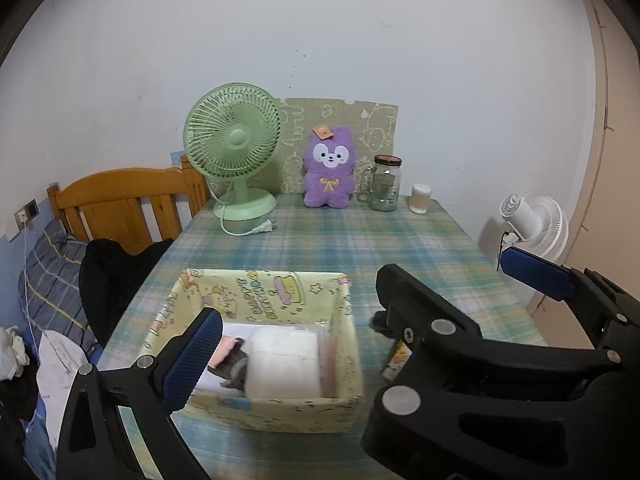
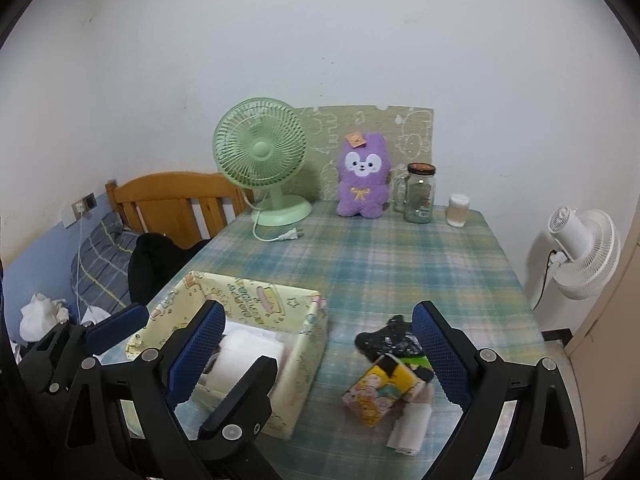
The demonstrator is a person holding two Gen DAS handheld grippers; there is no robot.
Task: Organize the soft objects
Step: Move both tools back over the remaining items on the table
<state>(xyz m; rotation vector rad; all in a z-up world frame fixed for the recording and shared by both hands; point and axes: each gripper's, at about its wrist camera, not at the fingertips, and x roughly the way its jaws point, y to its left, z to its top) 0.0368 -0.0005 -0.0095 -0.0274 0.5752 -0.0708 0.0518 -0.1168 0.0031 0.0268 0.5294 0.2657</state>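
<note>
Plaid cloth covers the table (image 2: 400, 264), which runs from the bottom of the frame up to a white wall. Along its far edge, at frame centre, stand one green desk fan (image 2: 262, 160), one purple plush toy (image 2: 362, 176), one glass jar (image 2: 419, 194) and one small white container (image 2: 458, 210); a second, white fan (image 2: 582, 252) sits off the table at right. At lower left the yellow patterned box (image 1: 256, 296) holds a white folded bundle (image 1: 284, 364) and a grey-pink item. Three soft pieces lie clustered at lower centre-right of the right wrist view: a black item (image 2: 390, 340), a yellow cartoon-print pack (image 2: 378, 390) and a white roll (image 2: 410, 428). The left gripper (image 1: 360, 312) is spread wide and empty beside the box; the right gripper (image 2: 320, 360) is also spread and empty, one finger (image 2: 440, 356) just right of the cluster.
</note>
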